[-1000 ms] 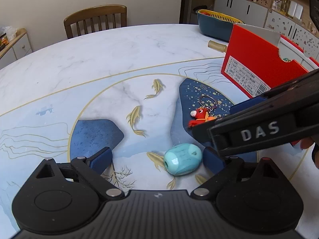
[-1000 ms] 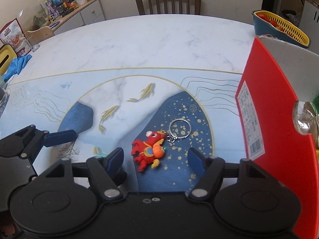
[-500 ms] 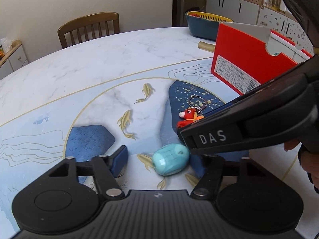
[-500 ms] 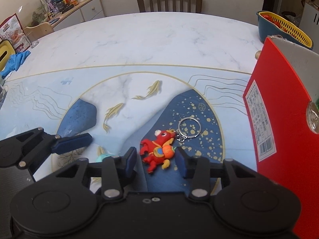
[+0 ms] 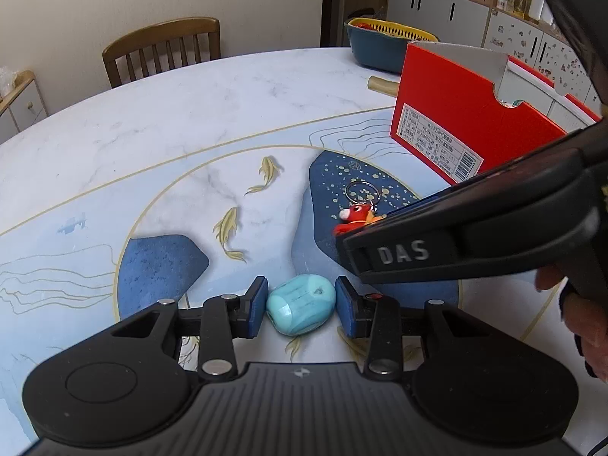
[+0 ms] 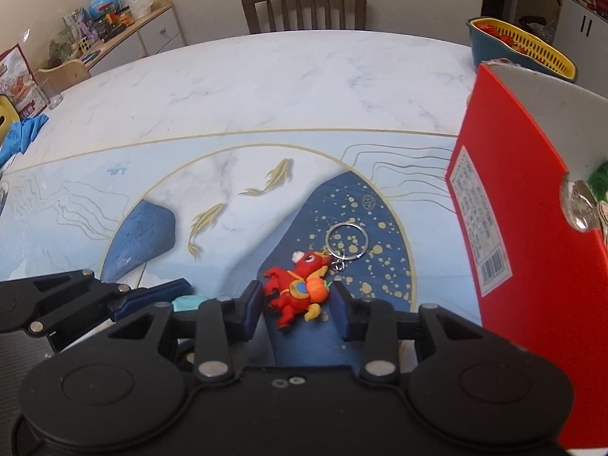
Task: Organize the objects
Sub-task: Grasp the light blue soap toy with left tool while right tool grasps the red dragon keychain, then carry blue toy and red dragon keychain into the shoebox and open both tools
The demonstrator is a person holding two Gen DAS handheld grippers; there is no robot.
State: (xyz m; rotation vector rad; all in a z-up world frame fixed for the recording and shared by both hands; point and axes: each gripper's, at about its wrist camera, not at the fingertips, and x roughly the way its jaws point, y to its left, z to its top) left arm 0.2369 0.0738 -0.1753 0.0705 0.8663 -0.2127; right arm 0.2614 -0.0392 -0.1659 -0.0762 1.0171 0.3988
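Two handheld grippers work side by side over a round marble-look table (image 5: 159, 121) printed with gold fish and deep-blue shapes. The left gripper (image 5: 301, 306) angles down at a pale turquoise, egg-shaped eraser-like object (image 5: 301, 304) lying on the tabletop between its blue pads (image 5: 258, 300). The jaws are closing: the left pad sits against the object's side, while a thin sliver of gap seems to remain at the right pad, so a firm clamp cannot be confirmed.

Just to its right, the right gripper (image 6: 296, 307) points down at a red dragon keychain (image 6: 298, 292) that lies flat on the dark blue, gold-speckled patch of the table. Its jaws are also closing, with the figure's body between the blue pads; the right pad appears to touch the orange part of the charm, the left pad stands just beside its claws. The silver key ring (image 6: 346, 241) lies beyond the fingertips, flat on the table.

In the left wrist view the right gripper's black body, marked "DAS", crosses the frame and hides most of the keychain; part of a person's hand (image 5: 585, 326) shows at the right edge.

An open red cardboard box (image 5: 456, 129) stands on the table near the keychain, to its right. A blue basin with a yellow strainer (image 5: 383, 43) sits at the far rim, and a wooden chair (image 5: 163, 51) stands behind the table.
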